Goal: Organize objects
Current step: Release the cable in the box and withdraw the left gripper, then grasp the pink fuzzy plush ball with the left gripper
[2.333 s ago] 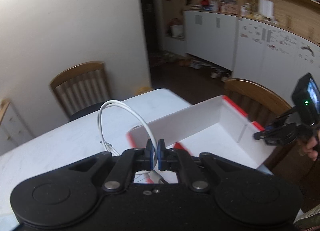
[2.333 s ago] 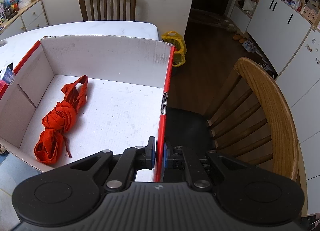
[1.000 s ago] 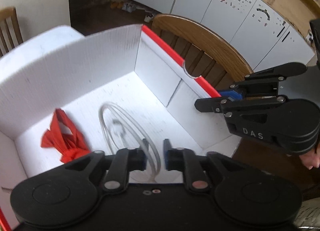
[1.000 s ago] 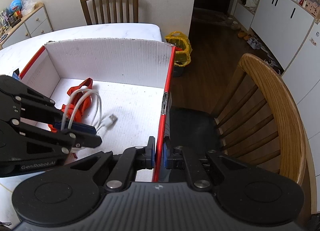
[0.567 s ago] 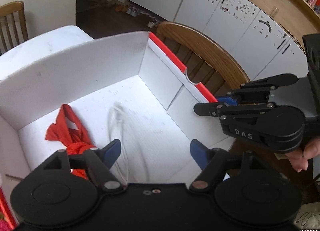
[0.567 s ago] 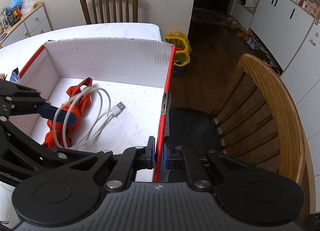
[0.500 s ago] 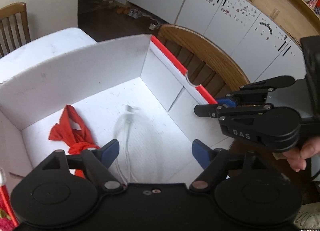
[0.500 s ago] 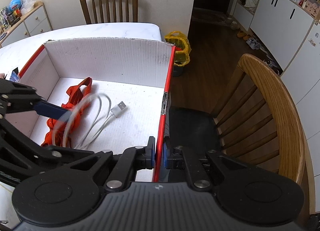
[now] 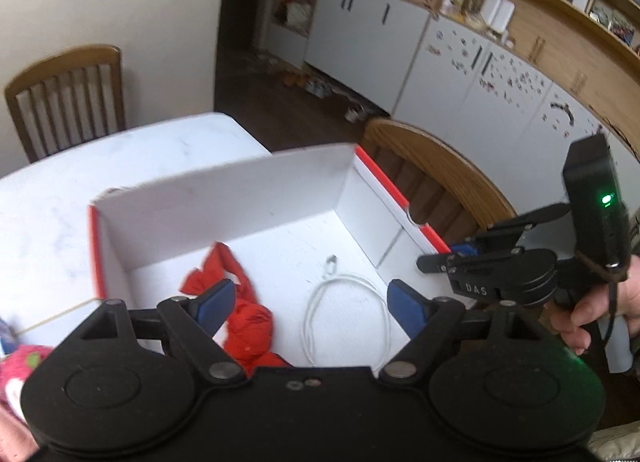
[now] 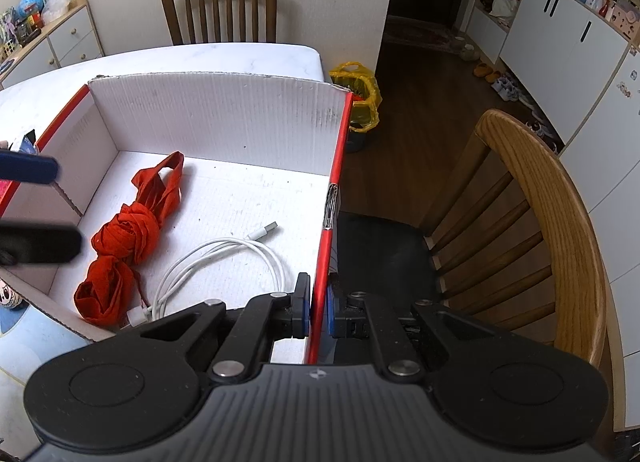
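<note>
white table [image 10: 224, 56] holds my box [image 10: 224, 118]. white cable [image 10: 224, 258] lies inside, beside red cloth [image 10: 128, 230]. my left gripper [image 9: 308, 302] wide apart, empty. my right gripper [image 10: 318, 308] pinches box wall.

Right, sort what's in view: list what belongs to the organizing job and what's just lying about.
Part of the job:
- white box
- white cable, lying in the box
- red cloth, lying in the box
- left hand-held gripper, open, empty
- right hand-held gripper, shut on the box's red-edged wall

Just lying about:
- near wooden chair
- far wooden chair
- yellow bag on the floor
</note>
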`<state>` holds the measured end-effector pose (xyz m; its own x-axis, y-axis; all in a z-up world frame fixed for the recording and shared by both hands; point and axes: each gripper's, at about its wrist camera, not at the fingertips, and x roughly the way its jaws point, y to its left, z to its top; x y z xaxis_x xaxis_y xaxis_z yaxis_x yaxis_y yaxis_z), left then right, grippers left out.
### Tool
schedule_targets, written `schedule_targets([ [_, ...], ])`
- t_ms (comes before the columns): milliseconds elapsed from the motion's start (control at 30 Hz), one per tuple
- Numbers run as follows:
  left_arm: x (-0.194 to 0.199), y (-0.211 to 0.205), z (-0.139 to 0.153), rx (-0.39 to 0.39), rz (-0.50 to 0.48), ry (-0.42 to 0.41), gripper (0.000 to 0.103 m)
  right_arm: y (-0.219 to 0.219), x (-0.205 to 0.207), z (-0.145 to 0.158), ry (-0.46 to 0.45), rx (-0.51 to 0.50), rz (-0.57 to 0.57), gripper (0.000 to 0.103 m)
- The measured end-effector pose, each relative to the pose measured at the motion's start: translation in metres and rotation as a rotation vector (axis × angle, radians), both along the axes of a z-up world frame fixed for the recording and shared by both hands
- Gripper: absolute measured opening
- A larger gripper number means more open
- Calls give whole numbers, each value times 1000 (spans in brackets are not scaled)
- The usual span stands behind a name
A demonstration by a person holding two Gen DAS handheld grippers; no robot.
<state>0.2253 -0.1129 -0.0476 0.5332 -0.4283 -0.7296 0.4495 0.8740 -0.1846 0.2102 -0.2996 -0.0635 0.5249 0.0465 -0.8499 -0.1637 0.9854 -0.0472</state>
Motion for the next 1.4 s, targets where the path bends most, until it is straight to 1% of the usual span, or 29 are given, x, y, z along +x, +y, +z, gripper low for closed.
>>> schedule_targets([
  [167,-12,25,13,5,73,-62,91,1,0,0,2,-5,3,7],
  [300,-18,47,17,27,149,-91,102,1,1,1,3,-7,4,7],
  [533,-24,89,14,67,292,-103,102,2,1,0,4,-13,5,7],
  [667,-26,117,8,75,364,-81,102,3,1,0,5,-14,5,7],
  [767,-25,133,0,98,403,-68,102,3,1,0,5,-16,5,8],
  [833,-24,139,-7,119,403,-67,102,3,1,0,5,-16,5,8],
  [967,-18,139,-26,217,352,-76,102,3,1,0,6,-17,6,8],
  [1033,-15,140,-36,245,340,-68,102,2,1,-1,7,-18,6,8],
  [1100,-16,143,-43,240,337,-58,102,2,0,-1,8,-19,6,8],
  [1233,-16,149,-54,203,321,-40,102,0,0,-1,7,-19,8,8],
  [1400,-16,146,-65,205,299,-26,102,-1,-1,0,7,-22,13,8],
])
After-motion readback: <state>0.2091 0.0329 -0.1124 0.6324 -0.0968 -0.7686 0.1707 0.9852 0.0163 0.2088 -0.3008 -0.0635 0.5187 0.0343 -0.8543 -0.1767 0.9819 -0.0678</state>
